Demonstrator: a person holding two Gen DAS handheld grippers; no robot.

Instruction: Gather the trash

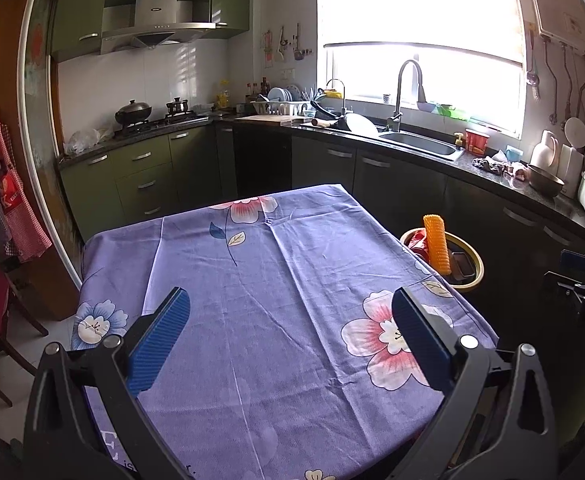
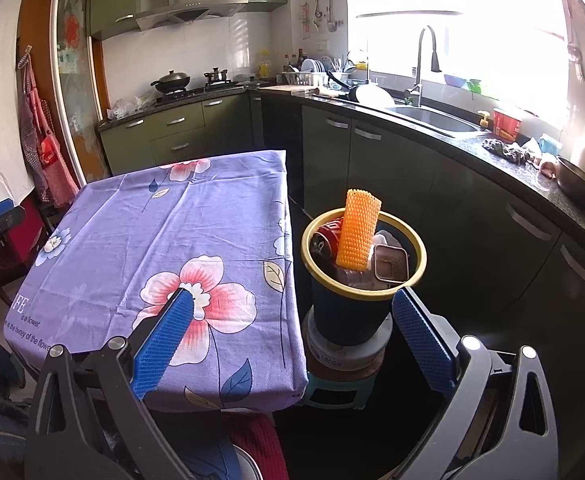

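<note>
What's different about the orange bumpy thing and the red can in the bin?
The orange foam net stands nearly upright and pokes well above the bin's yellow rim; the red can lies tilted below the rim. The net is soft-looking mesh with holes; the can is smooth, shiny metal. The net is longer than the visible part of the can. Both sit inside the same bin, touching.

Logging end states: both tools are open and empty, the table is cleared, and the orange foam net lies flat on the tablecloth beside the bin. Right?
Not quite. The orange foam net is not on the tablecloth; it stands upright inside the bin, poking above the rim, as the right wrist view shows. The rest holds: left tool and right tool are open and empty.
</note>
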